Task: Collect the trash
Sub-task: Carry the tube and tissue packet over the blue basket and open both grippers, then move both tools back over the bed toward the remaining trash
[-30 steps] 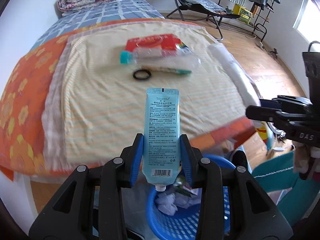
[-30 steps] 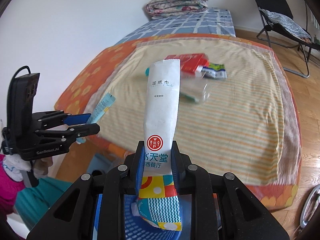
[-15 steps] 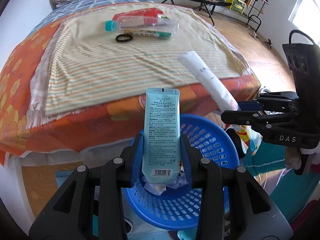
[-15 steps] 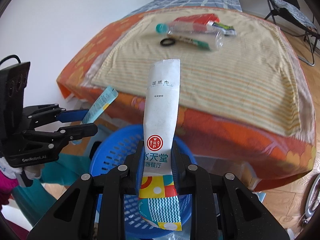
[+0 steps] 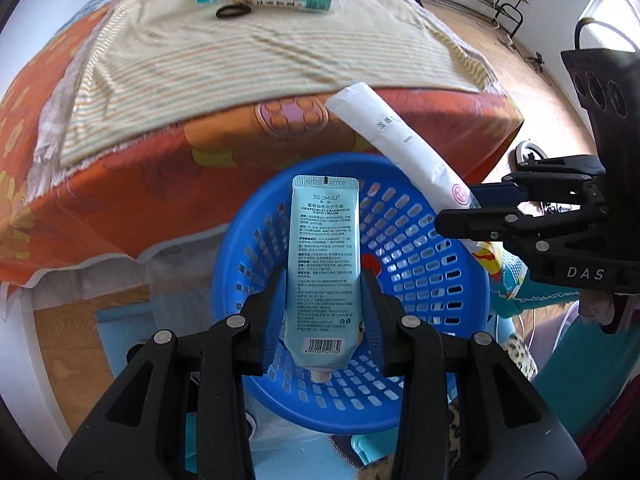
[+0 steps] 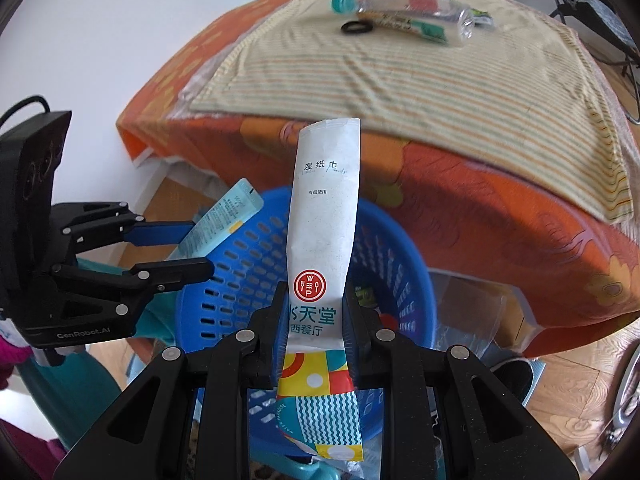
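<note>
Left wrist view: the left gripper (image 5: 324, 300) clamps a teal tube (image 5: 323, 264) upright over the blue basket (image 5: 420, 240) beside the bed (image 5: 160, 168), while the right gripper (image 5: 476, 210) holds a white packet (image 5: 396, 136) slanted above the basket's rim. Right wrist view: the right gripper (image 6: 316, 320) is closed on the packet (image 6: 326, 216) above the basket (image 6: 248, 256), the left gripper (image 6: 188, 252) pinches the tube (image 6: 220, 220) at the rim, and a bottle (image 6: 404, 10) and black ring (image 6: 357, 27) lie on the bed (image 6: 460, 184).

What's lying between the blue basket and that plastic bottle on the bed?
Mostly bare striped sheet and the orange floral bed edge. Only a black ring lies just short of the plastic bottle, clearest in the right wrist view above the blue basket.
</note>
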### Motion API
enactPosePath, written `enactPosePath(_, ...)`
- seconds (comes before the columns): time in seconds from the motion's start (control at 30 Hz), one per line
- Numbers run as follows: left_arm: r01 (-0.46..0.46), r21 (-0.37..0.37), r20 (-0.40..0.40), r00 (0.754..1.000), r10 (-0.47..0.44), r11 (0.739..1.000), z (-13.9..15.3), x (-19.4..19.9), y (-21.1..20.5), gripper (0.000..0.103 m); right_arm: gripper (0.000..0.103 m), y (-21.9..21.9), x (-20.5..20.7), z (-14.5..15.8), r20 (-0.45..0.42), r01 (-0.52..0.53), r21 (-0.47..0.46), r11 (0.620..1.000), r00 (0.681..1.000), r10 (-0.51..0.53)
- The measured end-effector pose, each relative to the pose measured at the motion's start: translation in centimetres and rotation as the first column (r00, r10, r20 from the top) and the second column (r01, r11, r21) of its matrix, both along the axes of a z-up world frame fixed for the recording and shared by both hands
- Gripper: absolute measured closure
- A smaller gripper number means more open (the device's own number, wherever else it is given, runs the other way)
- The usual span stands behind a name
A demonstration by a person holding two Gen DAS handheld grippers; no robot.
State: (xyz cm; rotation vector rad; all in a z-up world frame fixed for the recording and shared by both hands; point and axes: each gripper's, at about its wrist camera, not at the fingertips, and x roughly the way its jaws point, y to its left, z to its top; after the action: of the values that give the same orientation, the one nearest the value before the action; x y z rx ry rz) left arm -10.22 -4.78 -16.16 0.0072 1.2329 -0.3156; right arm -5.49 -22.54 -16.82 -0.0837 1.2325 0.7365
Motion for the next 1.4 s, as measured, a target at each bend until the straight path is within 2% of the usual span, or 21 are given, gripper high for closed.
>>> enactPosePath(0.43,0.034,0.025,-0.050,0.998,-0.033,0.999,-1.7,-0.6,-0.9,0.066,0.081,0.7,-0.2,-2.0,-0.051,-0.015,-0.046,0.999,0.999,0.012)
enactPosePath(0.7,0.059,0.037,-0.072,0.996,-0.056,0.998,-2.1,-0.8,-1.3,0.066,0.080,0.7,-0.2,-2.1,-0.075,-0.015,-0.058,0.998,0.997,0.010)
enactPosePath(0.73,0.058,0.036,-0.074,0.996,-0.056,0.998,-2.1,-0.7,-1.3,0.062,0.080,0.7,-0.2,-2.1,-0.081,-0.015,-0.062,0.998,0.997,0.010)
enactPosePath(0.77,0.057,0.036,-0.073,0.996,-0.054,0.998,-2.1,-0.7,-1.3,0.052,0.079,0.7,-0.2,-2.2,-0.086,-0.014,-0.069,0.997,0.996,0.008)
enactPosePath(0.83,0.054,0.036,-0.064,0.997,-0.052,0.998,-2.0,-0.6,-1.2,0.044,0.077,0.7,0.0,-2.3,-0.091,-0.010,-0.074,0.997,0.996,0.003)
enactPosePath(0.93,0.052,0.039,-0.062,0.997,-0.050,0.998,-1.9,-0.6,-1.2,0.043,0.074,0.6,0.0,-2.2,-0.093,0.002,-0.078,0.997,0.996,-0.009)
enactPosePath(1.0,0.048,0.043,-0.068,0.997,-0.045,0.998,-2.0,-0.5,-1.2,0.043,0.063,0.5,0.1,-2.2,-0.096,0.009,-0.077,0.997,0.995,-0.017)
enactPosePath(1.03,0.046,0.043,-0.070,0.997,-0.043,0.998,-2.1,-0.5,-1.1,0.043,0.062,0.4,0.2,-2.2,-0.098,0.015,-0.073,0.997,0.995,-0.022)
enactPosePath(1.4,0.028,0.036,-0.062,0.998,-0.025,0.999,-1.5,-0.2,-0.7,0.043,0.061,0.0,0.5,-1.5,-0.080,0.043,-0.057,0.997,0.996,-0.047)
